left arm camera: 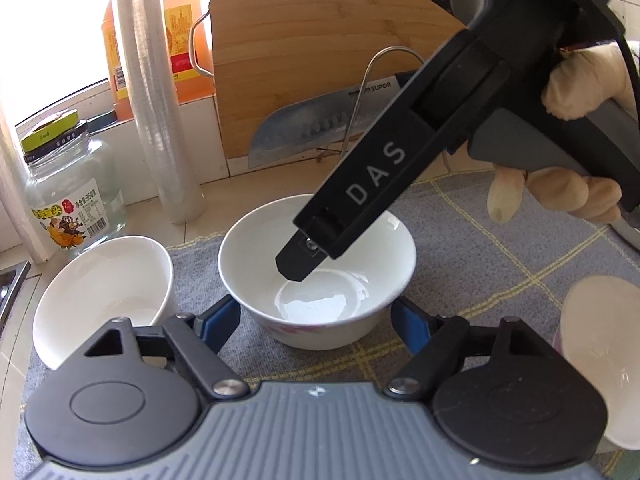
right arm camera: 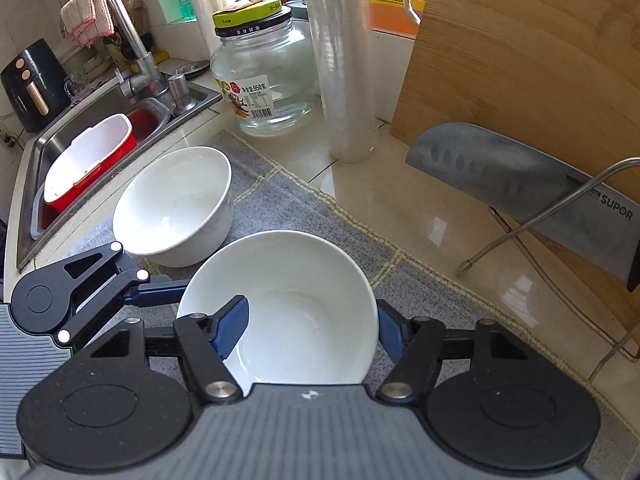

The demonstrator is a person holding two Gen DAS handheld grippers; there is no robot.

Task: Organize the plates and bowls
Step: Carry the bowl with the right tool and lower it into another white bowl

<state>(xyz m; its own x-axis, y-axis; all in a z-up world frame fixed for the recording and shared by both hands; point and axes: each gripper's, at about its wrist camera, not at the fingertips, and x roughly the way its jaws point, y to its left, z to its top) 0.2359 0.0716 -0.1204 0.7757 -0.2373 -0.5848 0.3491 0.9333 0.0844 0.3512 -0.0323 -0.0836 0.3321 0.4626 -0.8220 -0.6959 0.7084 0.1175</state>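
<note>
Centre of both frames: a white ceramic bowl on a grey mat. Left gripper clamps its outer walls; right gripper pinches its rim. Glazed, slippery, breakable; the rim seems the surest hold.

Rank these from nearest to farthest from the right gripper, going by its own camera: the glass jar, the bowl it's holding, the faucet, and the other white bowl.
1. Held bowl, between the right gripper fingers.
2. Other white bowl, left on the mat.
3. Glass jar, behind it.
4. Faucet, far left over the sink.
</note>
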